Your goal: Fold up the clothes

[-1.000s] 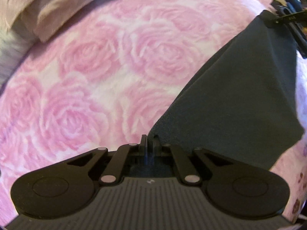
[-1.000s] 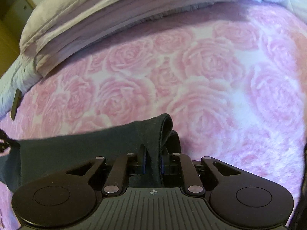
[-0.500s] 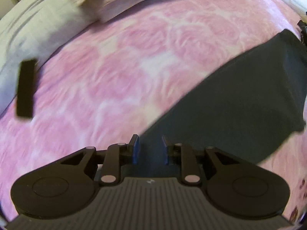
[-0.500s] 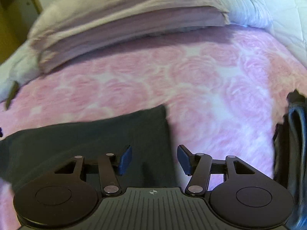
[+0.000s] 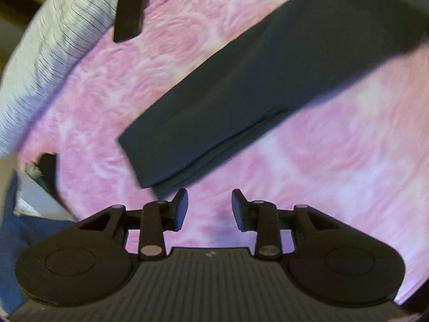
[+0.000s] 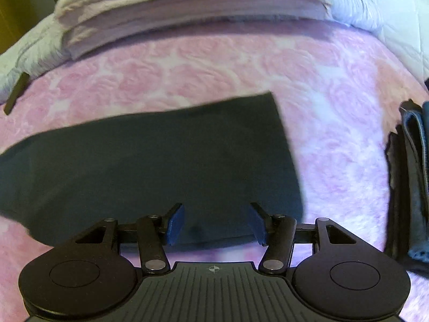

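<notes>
A dark grey folded garment [image 5: 254, 86] lies flat on the pink rose-patterned bedspread [image 5: 335, 161]; the left wrist view shows its layered folded edge at its near end. My left gripper [image 5: 209, 209] is open just short of that end, with nothing between its fingers. In the right wrist view the same garment [image 6: 161, 161] spreads across the middle, right edge straight. My right gripper [image 6: 215, 222] hovers open over the garment's near edge, holding nothing.
A stack of folded dark and blue clothes [image 6: 410, 187] sits at the right. Folded lilac bedding [image 6: 187, 8] lies across the far end of the bed. A flat black rectangular object [image 5: 130, 10] rests by the striped white sheet [image 5: 48, 53]. Blue fabric [image 5: 16, 230] shows at the lower left.
Both grippers, shut on the garment's corners a second ago, have opened and let it drop flat on the bed. Both have pulled back; the left view has swung left.
</notes>
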The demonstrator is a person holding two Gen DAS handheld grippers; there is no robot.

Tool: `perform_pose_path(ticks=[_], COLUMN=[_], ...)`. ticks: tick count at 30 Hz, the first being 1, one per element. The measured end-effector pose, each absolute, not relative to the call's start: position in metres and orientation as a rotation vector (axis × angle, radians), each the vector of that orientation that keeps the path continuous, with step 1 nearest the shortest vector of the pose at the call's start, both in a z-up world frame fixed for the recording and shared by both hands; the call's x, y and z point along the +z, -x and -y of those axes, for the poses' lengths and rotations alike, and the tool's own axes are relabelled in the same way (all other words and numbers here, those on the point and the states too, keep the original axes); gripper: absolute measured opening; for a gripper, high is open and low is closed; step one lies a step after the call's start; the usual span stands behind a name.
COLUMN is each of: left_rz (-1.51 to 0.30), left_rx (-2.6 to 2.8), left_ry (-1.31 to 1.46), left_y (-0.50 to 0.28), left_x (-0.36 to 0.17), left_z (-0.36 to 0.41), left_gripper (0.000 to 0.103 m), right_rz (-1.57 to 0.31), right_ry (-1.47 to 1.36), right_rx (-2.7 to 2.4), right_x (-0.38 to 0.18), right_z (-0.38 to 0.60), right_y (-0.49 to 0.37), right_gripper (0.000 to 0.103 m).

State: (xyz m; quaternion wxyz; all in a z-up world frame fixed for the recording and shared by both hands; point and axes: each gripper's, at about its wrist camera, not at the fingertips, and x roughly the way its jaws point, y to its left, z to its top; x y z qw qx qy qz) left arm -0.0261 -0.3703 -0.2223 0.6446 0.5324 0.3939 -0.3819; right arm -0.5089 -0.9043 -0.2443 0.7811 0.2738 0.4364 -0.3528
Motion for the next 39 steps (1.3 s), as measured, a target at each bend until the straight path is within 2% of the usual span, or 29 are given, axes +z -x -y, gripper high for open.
perform_pose_path(ticks=[2,6,12,14,17,19,22,28,32,39], left_rz=[-0.801,-0.621,-0.531,-0.501,-0.541,-0.546,-0.483,-0.309,-0.226,-0.087], left_rx=[-0.896,-1.019,-1.209,-1.272,-1.315,-1.31,-1.316,-1.448,-1.597,-1.752], left_ry=[-1.286,-1.393,-1.441,-1.454,-1.407,-1.376,-1.346,-1.319,-1.244,-1.238], left_y=[0.021,0.002,-0.024,-0.032,-0.043,-0.046,-0.038,0.013,0.074,0.174], left_x=[-0.231,-0.264,-0.297,-0.307,-0.299,-0.289,-0.274,-0.254,-0.245,-0.27], left_z=[0.355,0.34,0.342,0.342,0.338,0.335,0.337,0.359,0.397,0.46], left_gripper=[0.035,0.035,0.033,0.02,0.021,0.022,0.022,0.024,0.034,0.038], right_rz=[-0.936,-0.931,-0.962,-0.99,-1.018,-1.038,-1.021,-1.008,-0.987,-0.942], right_ry=[-0.58,-0.56,-0.615,-0.641,-0.652,-0.597,-0.538,-0.461,-0.455,-0.635], right_rx=[-0.732,-0.682,-0.7,-0.76,-0.85,-0.906,-0.957,-1.024,-1.006,-0.941], right_x=[-0.234,-0.219,-0.223,-0.232,-0.241,-0.243,-0.25,-0.258,-0.231,-0.218], right_z=[0.886,0.843,0.787,0.776,0.771,0.768,0.777,0.826,0.854,0.904], right_y=[0.487,0.443,0.395,0.385,0.397,0.402,0.407,0.425,0.442,0.463], right_gripper=[0.056,0.056,0.056,0.056,0.06,0.066,0.067,0.067,0.067,0.067])
